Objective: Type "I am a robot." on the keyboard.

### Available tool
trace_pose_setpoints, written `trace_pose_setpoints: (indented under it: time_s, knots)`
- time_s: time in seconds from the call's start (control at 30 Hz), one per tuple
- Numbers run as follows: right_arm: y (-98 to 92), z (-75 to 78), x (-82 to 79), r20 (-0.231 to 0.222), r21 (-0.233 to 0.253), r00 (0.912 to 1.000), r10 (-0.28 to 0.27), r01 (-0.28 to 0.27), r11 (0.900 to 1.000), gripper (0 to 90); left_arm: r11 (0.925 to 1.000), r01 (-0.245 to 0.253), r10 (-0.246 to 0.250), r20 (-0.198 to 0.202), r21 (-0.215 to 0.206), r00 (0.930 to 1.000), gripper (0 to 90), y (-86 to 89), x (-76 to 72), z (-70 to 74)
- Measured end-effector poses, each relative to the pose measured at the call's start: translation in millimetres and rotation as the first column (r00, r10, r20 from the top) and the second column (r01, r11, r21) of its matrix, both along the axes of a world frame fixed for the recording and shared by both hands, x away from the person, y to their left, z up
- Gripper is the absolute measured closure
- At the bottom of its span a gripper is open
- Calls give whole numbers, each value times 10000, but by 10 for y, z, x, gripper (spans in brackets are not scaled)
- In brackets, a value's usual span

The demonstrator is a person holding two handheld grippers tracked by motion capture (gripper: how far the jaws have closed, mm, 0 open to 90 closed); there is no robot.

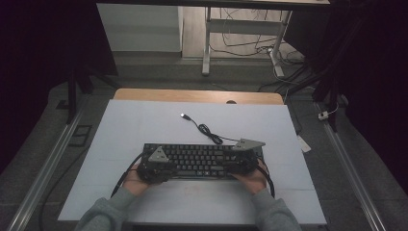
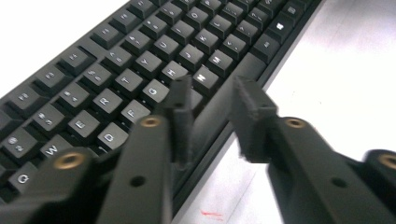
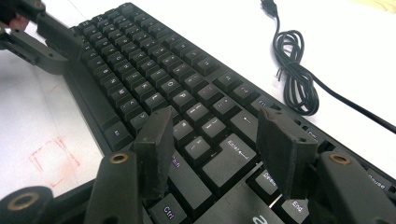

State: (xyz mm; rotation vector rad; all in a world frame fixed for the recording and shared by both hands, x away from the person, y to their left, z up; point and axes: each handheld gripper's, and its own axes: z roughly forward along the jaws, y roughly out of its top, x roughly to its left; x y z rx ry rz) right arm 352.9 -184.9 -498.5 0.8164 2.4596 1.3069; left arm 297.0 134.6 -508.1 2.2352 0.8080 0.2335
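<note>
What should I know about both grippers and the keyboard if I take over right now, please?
Left gripper: open, jaws astride the near edge of the black full-size keyboard, by the space bar.
Right gripper: open, over the Enter and Shift keys at the other end.
Keyboard lies flat on the white table; its black coiled USB cable lies unplugged behind it.
Done: grippers placed. Left: probably closing and lifting.
</note>
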Motion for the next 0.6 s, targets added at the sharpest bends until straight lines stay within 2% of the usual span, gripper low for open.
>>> trace_pose_setpoints:
  time_s: [0.2, 0.37, 0.6]
  knots:
    - [-1, -1, 5, 29, -57, 10000, -39, 39, 10000, 469, 9998, 76, -76, 12, 193, 10000, 884, -33, 11, -53]
    - [10, -15, 9, 6, -51, 10000, 8, -8, 10000, 468, 9991, 146, -144, -34, 395, 9999, 887, -60, 18, -80]
    - [9, -15, 10, 11, -89, 10000, -6, 6, 10000, 468, 9989, 99, -98, -34, 462, 9999, 887, -78, 24, -100]
